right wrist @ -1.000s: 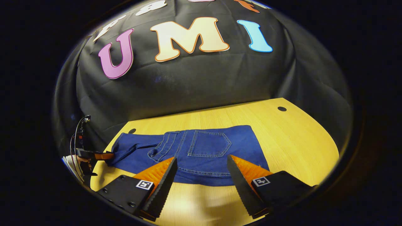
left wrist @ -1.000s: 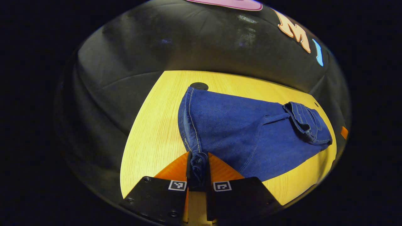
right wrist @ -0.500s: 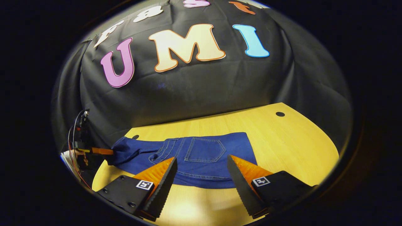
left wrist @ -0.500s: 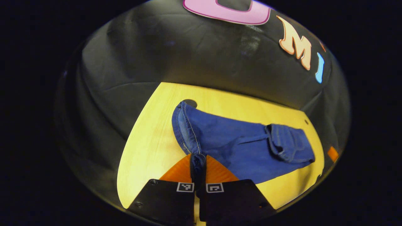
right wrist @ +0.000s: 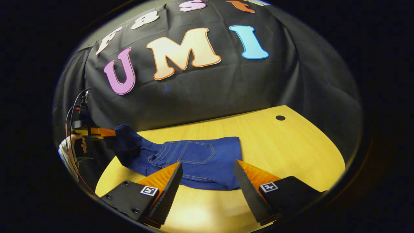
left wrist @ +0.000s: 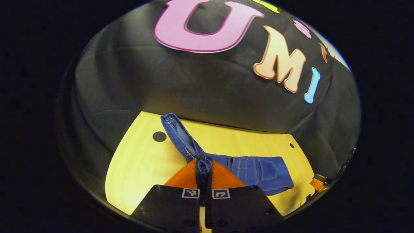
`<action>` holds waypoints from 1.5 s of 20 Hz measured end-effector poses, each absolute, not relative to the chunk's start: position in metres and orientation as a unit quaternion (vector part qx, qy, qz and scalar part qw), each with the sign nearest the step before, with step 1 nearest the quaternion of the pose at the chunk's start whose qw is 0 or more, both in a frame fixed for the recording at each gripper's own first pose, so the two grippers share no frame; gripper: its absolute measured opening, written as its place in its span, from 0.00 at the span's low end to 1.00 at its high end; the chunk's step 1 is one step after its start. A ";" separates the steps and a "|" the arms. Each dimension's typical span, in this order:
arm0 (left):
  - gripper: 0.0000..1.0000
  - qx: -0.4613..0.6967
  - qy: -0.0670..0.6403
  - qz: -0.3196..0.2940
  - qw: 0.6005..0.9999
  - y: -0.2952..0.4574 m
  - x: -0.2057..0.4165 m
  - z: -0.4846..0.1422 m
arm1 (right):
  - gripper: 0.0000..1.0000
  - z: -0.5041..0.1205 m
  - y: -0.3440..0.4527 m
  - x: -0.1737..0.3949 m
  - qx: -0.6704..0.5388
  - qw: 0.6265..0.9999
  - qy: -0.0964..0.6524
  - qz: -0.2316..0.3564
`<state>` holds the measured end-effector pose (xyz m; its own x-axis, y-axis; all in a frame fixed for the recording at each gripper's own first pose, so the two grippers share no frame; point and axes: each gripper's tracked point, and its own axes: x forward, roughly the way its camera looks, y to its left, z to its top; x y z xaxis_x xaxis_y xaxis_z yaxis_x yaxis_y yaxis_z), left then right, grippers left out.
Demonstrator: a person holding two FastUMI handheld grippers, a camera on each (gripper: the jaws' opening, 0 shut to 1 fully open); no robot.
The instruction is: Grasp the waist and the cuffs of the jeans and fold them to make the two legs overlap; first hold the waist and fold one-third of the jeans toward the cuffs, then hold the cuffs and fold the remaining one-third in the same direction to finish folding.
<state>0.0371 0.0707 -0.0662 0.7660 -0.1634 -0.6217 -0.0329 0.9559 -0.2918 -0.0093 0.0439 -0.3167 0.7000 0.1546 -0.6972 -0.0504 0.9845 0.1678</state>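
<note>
The blue jeans [right wrist: 197, 157] lie on the wooden table [right wrist: 291, 145], with the waist end folded over and a back pocket facing up. My left gripper [left wrist: 203, 168] is shut on the cuff end [left wrist: 181, 136] and holds it up above the table, so the legs slope down to the folded part [left wrist: 258, 170]. In the right gripper view, the left gripper [right wrist: 97, 132] is at the far left, held by a hand [right wrist: 76, 142]. My right gripper [right wrist: 207, 165] hangs open just in front of the folded waist, with nothing between its fingers.
The table [left wrist: 136, 168] has a round hole [left wrist: 159, 136] near the lifted cuffs and another hole [right wrist: 280, 117] at the back right. The black cloth wall stands close behind the table. Cables [right wrist: 72, 110] hang from the left gripper.
My left gripper has risen with the cuff end, lifting the legs off the table and uncovering the hole beneath them. The right gripper stays open and has barely moved.
</note>
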 end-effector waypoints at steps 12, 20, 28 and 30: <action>0.00 -0.107 0.315 -0.123 0.935 -0.097 0.080 -0.020 | 0.94 -0.295 -0.055 -0.028 0.076 0.924 0.374 0.021; 0.00 -0.094 0.353 -0.128 0.922 -0.181 0.082 -0.060 | 0.98 -0.280 -0.119 -0.049 0.064 0.926 0.373 -0.011; 0.51 -0.099 0.287 -0.129 0.944 -0.245 0.061 -0.062 | 0.98 -0.259 -0.144 -0.049 0.057 0.935 0.351 0.007; 0.99 -0.067 0.253 -0.119 0.958 -0.244 0.049 -0.046 | 0.98 -0.255 -0.135 -0.045 0.053 0.937 0.343 0.036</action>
